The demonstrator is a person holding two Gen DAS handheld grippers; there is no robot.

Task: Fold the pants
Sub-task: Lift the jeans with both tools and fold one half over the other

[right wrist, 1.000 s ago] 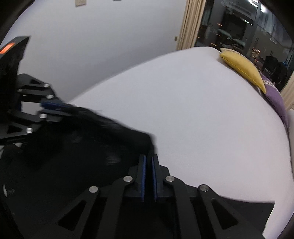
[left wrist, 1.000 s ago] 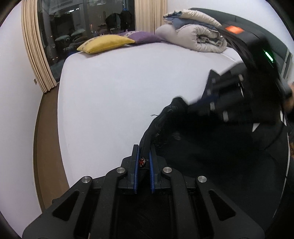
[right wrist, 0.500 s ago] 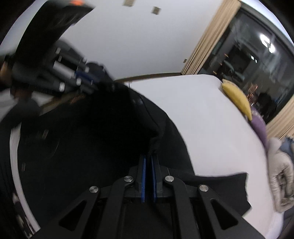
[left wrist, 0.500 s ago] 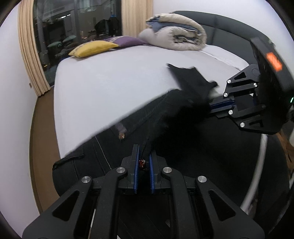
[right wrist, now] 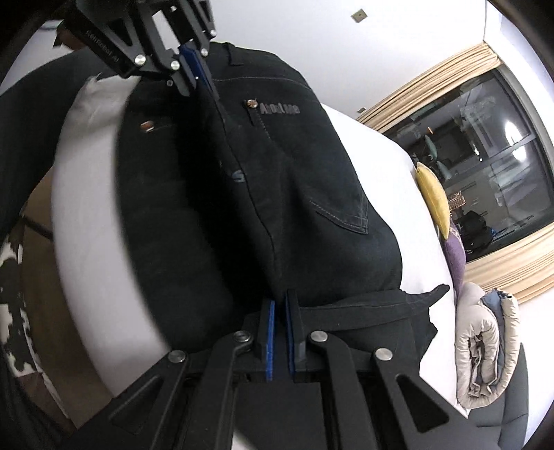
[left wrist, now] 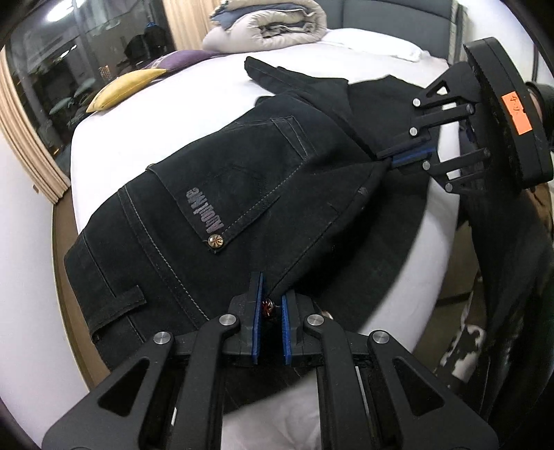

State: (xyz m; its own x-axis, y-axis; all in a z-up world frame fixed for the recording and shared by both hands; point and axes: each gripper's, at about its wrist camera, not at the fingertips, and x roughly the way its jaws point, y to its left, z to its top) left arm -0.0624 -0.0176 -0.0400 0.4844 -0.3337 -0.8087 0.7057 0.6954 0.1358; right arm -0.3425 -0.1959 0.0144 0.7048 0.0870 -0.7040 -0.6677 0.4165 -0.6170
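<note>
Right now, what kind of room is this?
Most likely a bedroom: a white-sheeted bed, yellow and purple pillows plus a rolled duvet on it, and a curtained window beyond.

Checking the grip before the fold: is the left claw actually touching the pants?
Touching. The left wrist view shows the left claw shut on the pants, dark fabric and a rivet pinched between its blue pads.
</note>
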